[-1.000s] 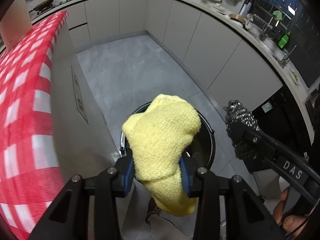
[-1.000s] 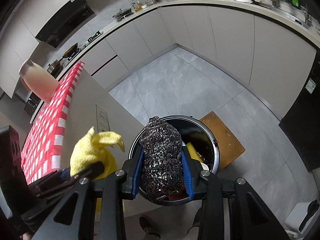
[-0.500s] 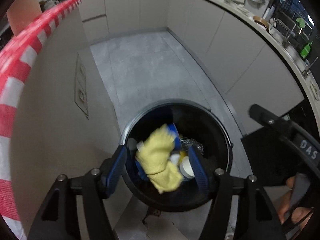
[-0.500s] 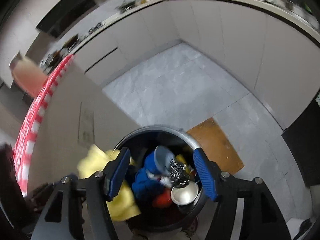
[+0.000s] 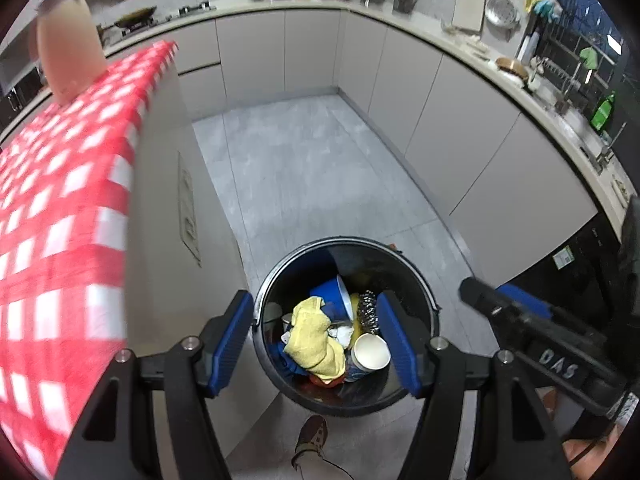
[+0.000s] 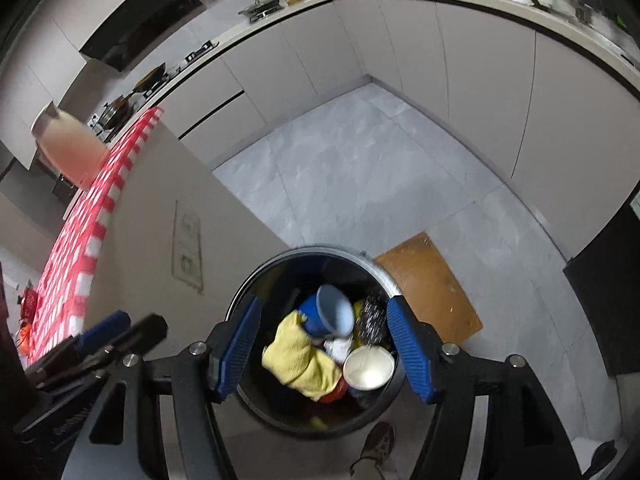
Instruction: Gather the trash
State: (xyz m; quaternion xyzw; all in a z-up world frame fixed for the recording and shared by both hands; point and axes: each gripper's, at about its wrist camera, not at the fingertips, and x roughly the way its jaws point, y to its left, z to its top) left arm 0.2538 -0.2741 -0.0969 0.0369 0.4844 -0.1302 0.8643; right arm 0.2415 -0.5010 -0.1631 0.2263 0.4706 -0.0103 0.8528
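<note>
Red checked tablecloth (image 5: 60, 216) at left on the counter, left gripper (image 5: 316, 338) released and empty above the black trash bin (image 5: 420, 292), yellow cloth (image 5: 314, 340) inside, steel scourer (image 5: 367, 312) apparently beside it, paper cup (image 6: 368, 368), right gripper (image 6: 322, 344) likewise released, brown mat (image 6: 432, 284) at right.

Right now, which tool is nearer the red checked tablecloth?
Left. The left tool hangs over the bin beside the tablecloth; the right tool sits on its far side.
</note>
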